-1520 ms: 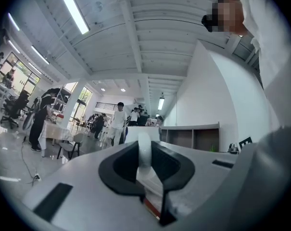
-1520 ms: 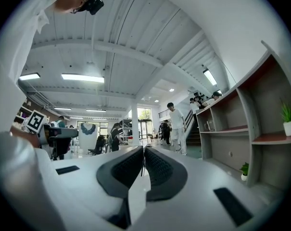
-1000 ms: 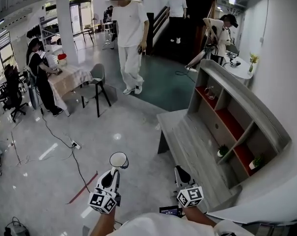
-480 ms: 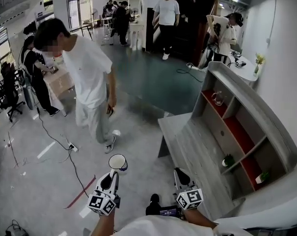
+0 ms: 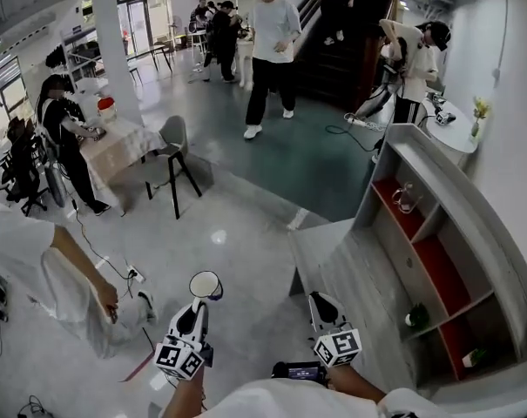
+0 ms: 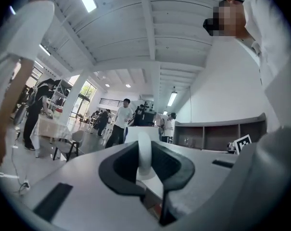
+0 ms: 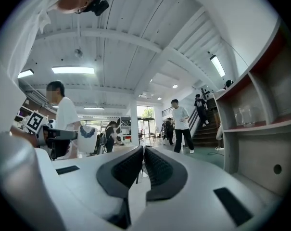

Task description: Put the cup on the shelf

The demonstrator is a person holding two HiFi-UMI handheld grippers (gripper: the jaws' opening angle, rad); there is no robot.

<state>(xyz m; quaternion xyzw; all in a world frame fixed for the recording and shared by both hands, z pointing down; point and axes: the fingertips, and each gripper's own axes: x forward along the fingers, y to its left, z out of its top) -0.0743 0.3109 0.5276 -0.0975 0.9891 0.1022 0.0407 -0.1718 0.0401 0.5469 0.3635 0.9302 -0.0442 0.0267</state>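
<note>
several people (image 5: 273,35) walk the floor past the shelf's (image 5: 476,229) far end. one person (image 5: 30,264) in white crouches well left of the shelf, near a grey chair (image 5: 171,143). between cup and shelf hangs the right gripper (image 5: 319,301), jaws together on nothing. the left gripper (image 5: 200,303) clamps the handle (image 6: 144,153) of the white cup (image 5: 206,284), upright, blue-marked, well left of the shelf.
</note>
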